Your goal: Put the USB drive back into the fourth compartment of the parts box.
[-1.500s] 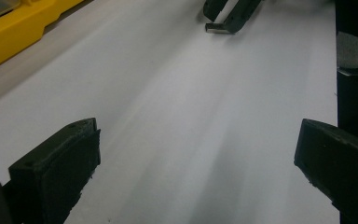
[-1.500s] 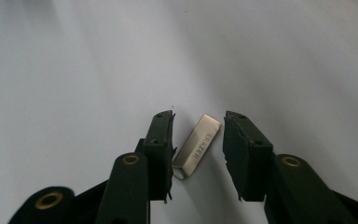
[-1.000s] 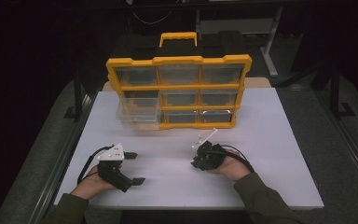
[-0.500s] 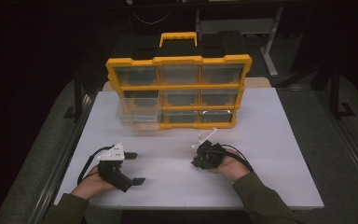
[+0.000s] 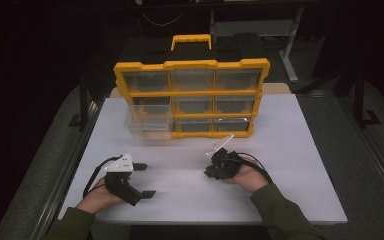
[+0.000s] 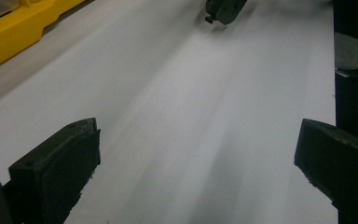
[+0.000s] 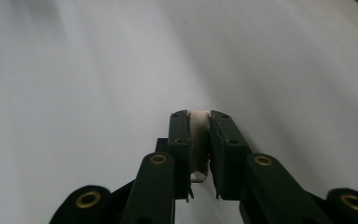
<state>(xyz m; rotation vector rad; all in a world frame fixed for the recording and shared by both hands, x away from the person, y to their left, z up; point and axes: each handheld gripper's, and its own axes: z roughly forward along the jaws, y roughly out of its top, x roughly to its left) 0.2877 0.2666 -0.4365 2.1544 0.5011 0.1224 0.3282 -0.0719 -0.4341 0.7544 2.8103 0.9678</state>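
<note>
A yellow organizer case (image 5: 192,95) with clear drawers stands upright at the back of the white table (image 5: 290,165); its corner shows in the left gripper view (image 6: 14,23). Its lower-left drawer (image 5: 147,122) sticks out a little. My left gripper (image 5: 145,180) rests at the front left, jaws wide apart (image 6: 196,158) over bare table with nothing between them. My right gripper (image 5: 209,171) lies at the front centre-right, pointing left. Its jaws (image 7: 199,116) are shut on a small pale piece (image 7: 198,137); what the piece is I cannot tell.
A black-and-yellow carry handle (image 5: 191,42) tops the case. Dark floor and metal stand legs (image 5: 292,55) lie beyond the table. The right gripper (image 6: 223,9) shows far off in the left gripper view.
</note>
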